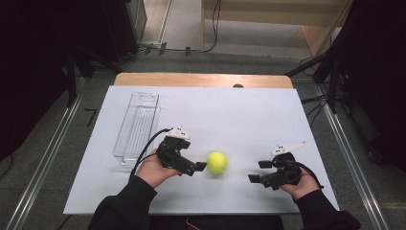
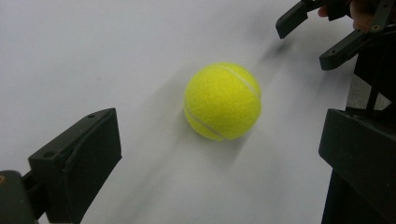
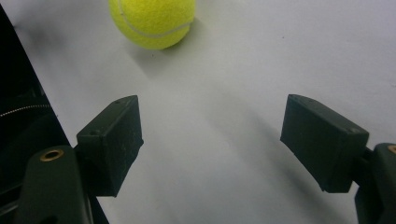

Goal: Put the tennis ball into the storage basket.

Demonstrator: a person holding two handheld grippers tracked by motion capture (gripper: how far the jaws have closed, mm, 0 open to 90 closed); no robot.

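Observation:
A yellow tennis ball [image 1: 217,162] lies on the white table top [image 1: 230,115], near the front and between my two grippers. My left gripper [image 1: 195,168] is just left of the ball, open and pointing at it. In the left gripper view the ball [image 2: 222,100] sits ahead of the wide-apart jaws of that gripper [image 2: 223,136], untouched. My right gripper [image 1: 259,171] is open a short way right of the ball and holds nothing. The right gripper view has the ball [image 3: 152,21] at the top left, well beyond the right gripper [image 3: 212,135].
A clear plastic bin [image 1: 136,127] stands lengthwise on the left part of the table, behind my left hand. The right gripper [image 2: 327,32] shows at the top right of the left gripper view. The table's front edge runs close under both forearms.

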